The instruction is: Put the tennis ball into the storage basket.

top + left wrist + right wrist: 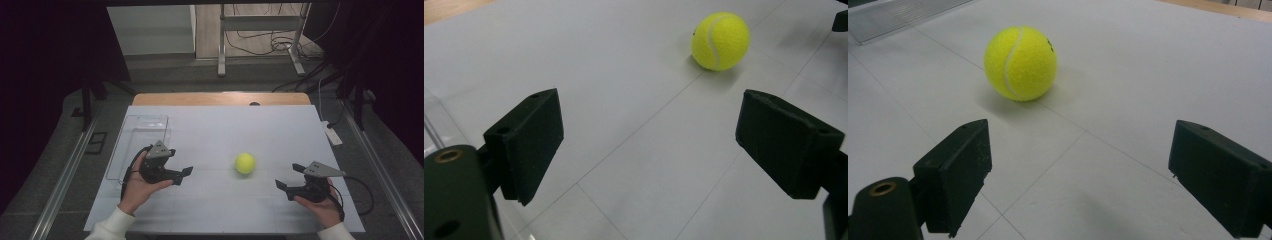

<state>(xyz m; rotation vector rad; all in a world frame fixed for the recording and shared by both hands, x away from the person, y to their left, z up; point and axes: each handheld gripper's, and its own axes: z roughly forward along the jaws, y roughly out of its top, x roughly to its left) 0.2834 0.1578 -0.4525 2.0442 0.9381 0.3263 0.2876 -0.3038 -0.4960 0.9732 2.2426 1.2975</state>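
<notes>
Tennis ball (pixel 245 163) on table (pixel 225 125), between both tongs — left (pixel 180 168), right (pixel 290 176) — agape

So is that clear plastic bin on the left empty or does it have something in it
Empty. In the high view the clear bin shows only the table through its walls, and the tennis ball sits outside it on the table.

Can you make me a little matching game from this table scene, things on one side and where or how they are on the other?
Things:
1. tennis ball
2. clear tray
3. left gripper
4. right gripper

Places or states:
A. at the table's left edge, empty
B. open, just right of the tray
C. yellow, lying between the two grippers
D. open, near the table's right edge

Pairs: 1-C, 2-A, 3-B, 4-D
</notes>
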